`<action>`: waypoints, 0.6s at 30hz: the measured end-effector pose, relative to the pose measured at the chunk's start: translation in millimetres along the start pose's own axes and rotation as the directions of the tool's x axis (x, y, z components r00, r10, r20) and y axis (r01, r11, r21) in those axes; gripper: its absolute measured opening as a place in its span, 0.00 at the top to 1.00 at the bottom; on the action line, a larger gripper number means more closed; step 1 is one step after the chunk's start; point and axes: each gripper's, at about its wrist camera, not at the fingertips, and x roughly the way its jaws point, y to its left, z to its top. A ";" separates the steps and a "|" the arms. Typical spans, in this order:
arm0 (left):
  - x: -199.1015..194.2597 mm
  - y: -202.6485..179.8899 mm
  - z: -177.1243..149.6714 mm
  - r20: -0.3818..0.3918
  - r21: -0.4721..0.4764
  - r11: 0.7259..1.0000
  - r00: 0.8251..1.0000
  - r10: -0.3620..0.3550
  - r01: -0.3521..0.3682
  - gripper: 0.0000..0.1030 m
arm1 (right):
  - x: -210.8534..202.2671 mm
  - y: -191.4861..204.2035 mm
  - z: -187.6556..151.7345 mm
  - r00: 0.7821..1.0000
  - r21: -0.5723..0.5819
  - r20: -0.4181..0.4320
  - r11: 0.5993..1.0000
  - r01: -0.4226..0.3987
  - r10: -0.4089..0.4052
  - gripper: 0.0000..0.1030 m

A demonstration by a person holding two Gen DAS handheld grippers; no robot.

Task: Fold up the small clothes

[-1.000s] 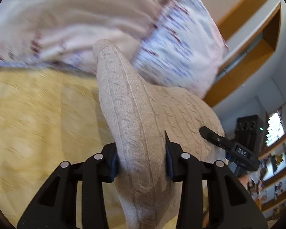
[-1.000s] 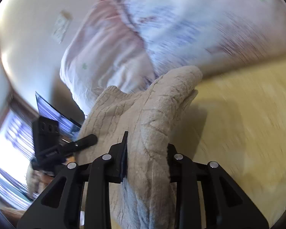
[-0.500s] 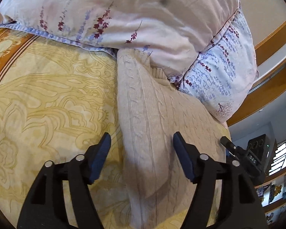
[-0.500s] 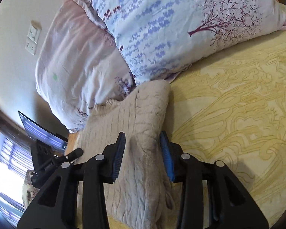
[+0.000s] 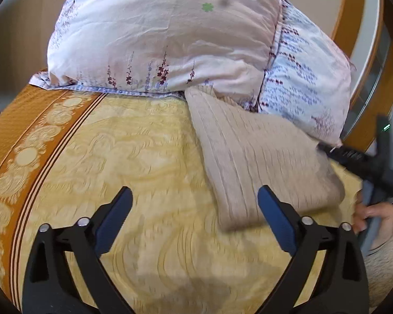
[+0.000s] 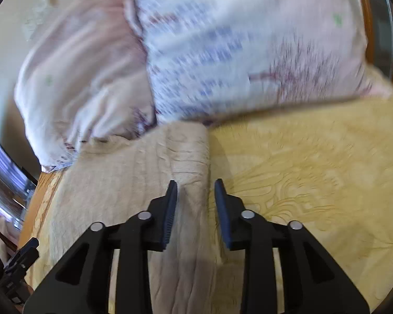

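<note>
On the yellow patterned bedspread, just below the pillows, a beige cable-knit sweater is laid flat, its far end tucked against the seam where the pink floral pillow meets the blue-and-white pillow. Relative to the sweater, the left gripper is held off its left edge: the jaws are spread wide and nothing is clasped between them. Bare bedspread is seen in the gap, and only the right finger lies near the sweater's near corner; whether it touches the knit cannot be told. To the left of the sweater an orange border band of the bedspread is seen. To the right of the sweater, in the left wrist view, the right gripper's black body and a hand around it are visible, blurred.

In the right wrist view, the right gripper is placed over the sweater's right edge. Its jaws are parted with a narrow gap, and a raised fold of the knit runs between them; the fabric does not appear pinched, though the frame is blurred. Beyond the sweater's far end the blue-and-white pillow and the pink floral pillow are seen. To the right of the sweater, bedspread is shown.
</note>
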 end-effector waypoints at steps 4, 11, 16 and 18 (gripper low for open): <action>-0.7 -12.3 -12.2 -0.028 0.021 0.999 0.998 0.050 -0.049 0.02 | -25.5 18.4 -18.7 0.995 -0.042 0.015 0.994 -0.102 0.103 0.48; 11.1 -24.6 -17.5 -0.080 0.037 0.998 0.996 0.046 -0.043 0.02 | 4.1 33.7 -42.6 0.991 -0.123 -0.132 0.991 -0.046 0.030 0.48; 19.5 -37.8 -22.5 -0.102 0.100 0.992 0.991 0.090 -0.080 0.02 | 14.6 36.9 -40.9 0.995 -0.141 -0.097 0.990 0.015 -0.029 0.48; 22.1 -41.5 -24.4 -0.106 0.119 0.987 0.987 0.117 -0.104 0.02 | 8.5 37.6 -40.7 0.997 -0.133 -0.078 0.991 0.016 -0.026 0.47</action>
